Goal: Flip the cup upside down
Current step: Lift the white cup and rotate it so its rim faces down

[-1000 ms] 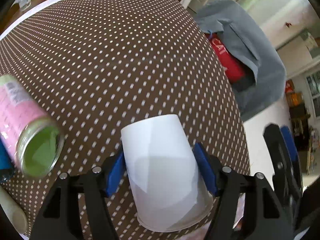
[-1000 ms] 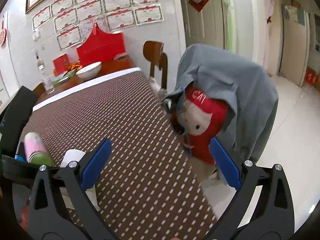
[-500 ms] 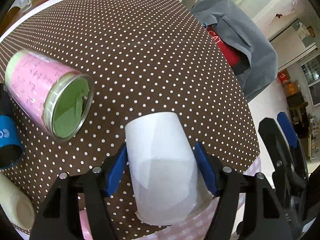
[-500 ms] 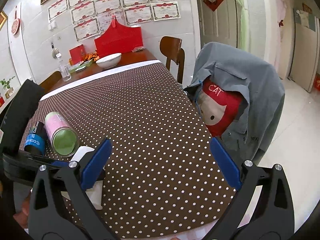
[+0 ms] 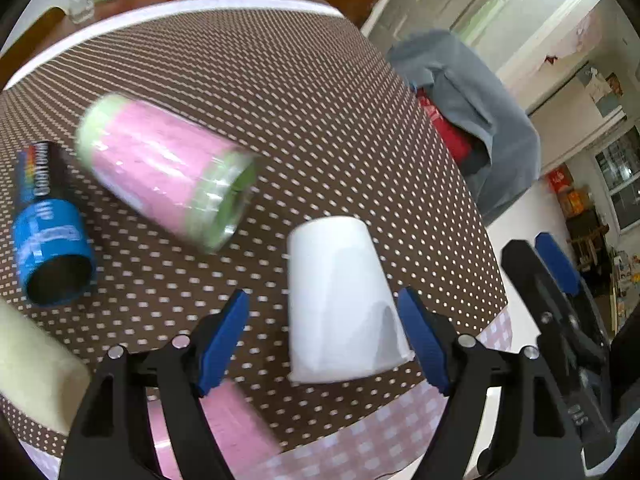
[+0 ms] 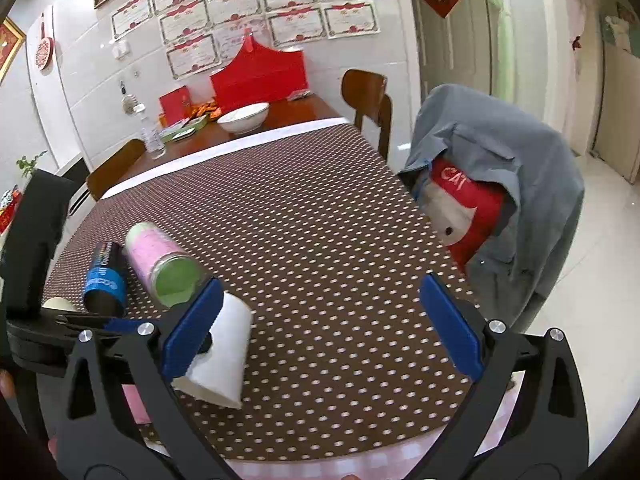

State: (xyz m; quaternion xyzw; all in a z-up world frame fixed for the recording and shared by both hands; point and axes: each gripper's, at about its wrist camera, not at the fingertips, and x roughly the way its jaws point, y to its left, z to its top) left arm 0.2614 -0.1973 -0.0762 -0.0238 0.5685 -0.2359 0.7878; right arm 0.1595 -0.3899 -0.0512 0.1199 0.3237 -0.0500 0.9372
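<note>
A white paper cup (image 5: 340, 300) stands upside down, rim down, on the brown dotted tablecloth (image 5: 260, 80) near the front edge. My left gripper (image 5: 324, 332) is open; its blue pads stand on either side of the cup without touching it. The cup also shows in the right wrist view (image 6: 224, 356), tilted, behind the left blue pad. My right gripper (image 6: 316, 320) is open and empty, held above the table's front right part.
A pink and green jar (image 5: 168, 168) lies on its side left of the cup, with a blue can (image 5: 48, 228) and a cream roll (image 5: 32, 364) beside it. A chair with a grey jacket (image 6: 500, 184) stands at the right. A white bowl (image 6: 244, 116) sits far back.
My left gripper has opened and let go of the cup, which now stands rim down on the cloth. The left gripper has drawn back; the jar and can have come further into view.
</note>
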